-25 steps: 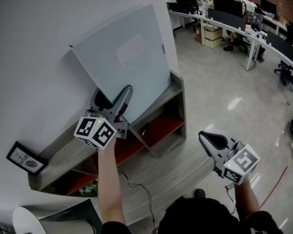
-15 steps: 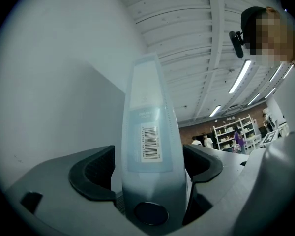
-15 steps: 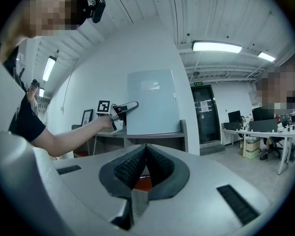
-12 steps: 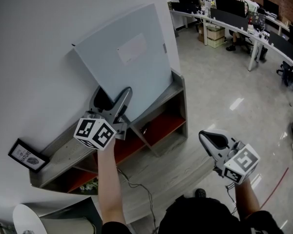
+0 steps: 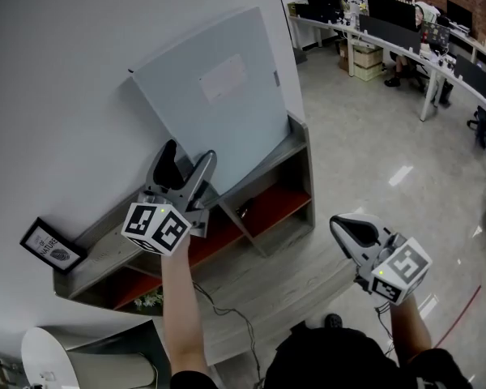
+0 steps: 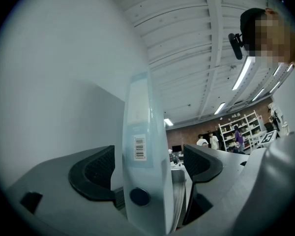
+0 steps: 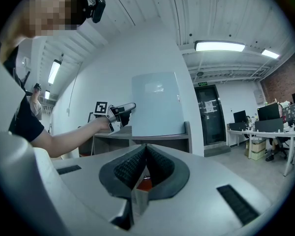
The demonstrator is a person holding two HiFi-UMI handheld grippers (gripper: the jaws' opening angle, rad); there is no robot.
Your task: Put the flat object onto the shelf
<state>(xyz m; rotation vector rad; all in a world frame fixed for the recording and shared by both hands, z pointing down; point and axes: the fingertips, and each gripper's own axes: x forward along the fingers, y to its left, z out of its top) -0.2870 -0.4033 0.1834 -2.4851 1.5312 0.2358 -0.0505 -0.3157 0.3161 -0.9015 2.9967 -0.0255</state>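
On top of the shelf [image 5: 105, 251], the flat object [image 5: 219, 104] is standing on edge, leaning against the wall. The left tongs [image 5: 190, 156] have just been opening wide, with its edge sitting loose between them, so I'd say it's the release. Next they're needing to back straight off without tipping it. The right tongs [image 5: 344, 229] are hanging shut and empty out front of the shelf.

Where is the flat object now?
Head view, upper centre: the flat object stands on the shelf before the white wall, its edge inside the left gripper, whose jaws have just been opening.
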